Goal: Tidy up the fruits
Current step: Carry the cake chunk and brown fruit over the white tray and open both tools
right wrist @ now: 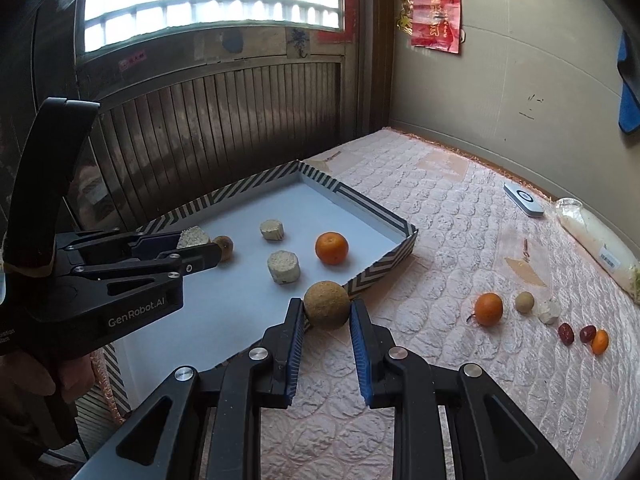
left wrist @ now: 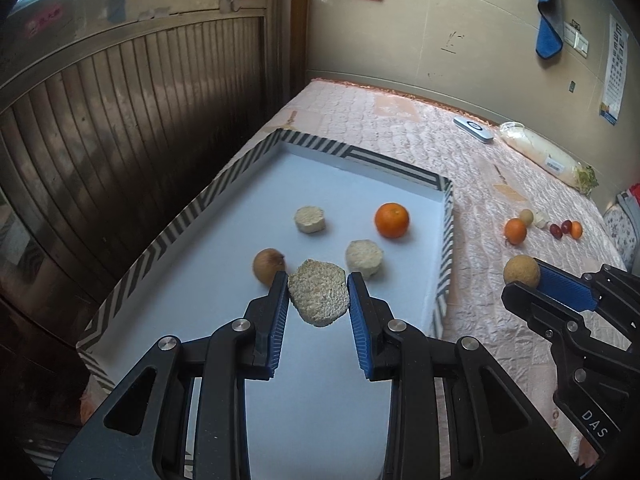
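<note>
Orange [left wrist: 391, 220], brown fruit [left wrist: 269, 266] and two pale corn chunks [left wrist: 309, 219] lie in striped tray [left wrist: 168, 236].

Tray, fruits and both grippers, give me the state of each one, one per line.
Left gripper: shut on beige chunk, above tray.
Right gripper: shut on brown ball.
Tray: open, holding orange, onion, two beige rounds.
Loose fruits: resting on quilt, outside tray.
</note>
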`<control>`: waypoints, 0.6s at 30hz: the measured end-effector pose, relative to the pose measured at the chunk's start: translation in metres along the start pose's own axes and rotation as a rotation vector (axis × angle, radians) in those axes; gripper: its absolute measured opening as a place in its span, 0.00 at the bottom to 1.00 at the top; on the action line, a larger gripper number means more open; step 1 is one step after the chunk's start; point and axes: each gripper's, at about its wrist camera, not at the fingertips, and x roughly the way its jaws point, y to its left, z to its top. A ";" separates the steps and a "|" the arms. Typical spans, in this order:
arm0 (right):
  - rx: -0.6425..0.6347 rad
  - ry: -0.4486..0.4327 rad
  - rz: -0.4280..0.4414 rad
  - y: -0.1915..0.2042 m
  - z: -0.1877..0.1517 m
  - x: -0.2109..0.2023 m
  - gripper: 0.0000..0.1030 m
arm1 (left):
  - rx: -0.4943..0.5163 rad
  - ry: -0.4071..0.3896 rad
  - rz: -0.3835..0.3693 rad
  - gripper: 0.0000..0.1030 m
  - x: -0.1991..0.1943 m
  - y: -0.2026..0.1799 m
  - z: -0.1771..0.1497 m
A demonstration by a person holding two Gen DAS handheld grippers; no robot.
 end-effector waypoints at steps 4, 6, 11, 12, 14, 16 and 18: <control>-0.021 0.009 0.020 0.010 0.004 0.008 0.21 | -0.014 0.004 0.019 0.28 0.002 0.008 -0.002; -0.028 0.014 0.028 0.014 0.006 0.012 0.21 | -0.019 0.008 0.026 0.28 0.004 0.011 -0.003; -0.043 0.028 0.047 0.024 0.009 0.023 0.21 | -0.036 0.021 0.044 0.28 0.010 0.022 -0.005; -0.047 0.030 0.050 0.026 0.009 0.024 0.21 | -0.038 0.026 0.049 0.28 0.012 0.024 -0.006; -0.054 0.036 0.058 0.030 0.010 0.028 0.21 | -0.044 0.032 0.054 0.28 0.014 0.027 -0.007; -0.059 0.044 0.068 0.034 0.011 0.034 0.21 | -0.050 0.039 0.058 0.28 0.017 0.031 -0.008; -0.065 0.054 0.075 0.038 0.012 0.039 0.21 | -0.055 0.043 0.062 0.28 0.018 0.033 -0.008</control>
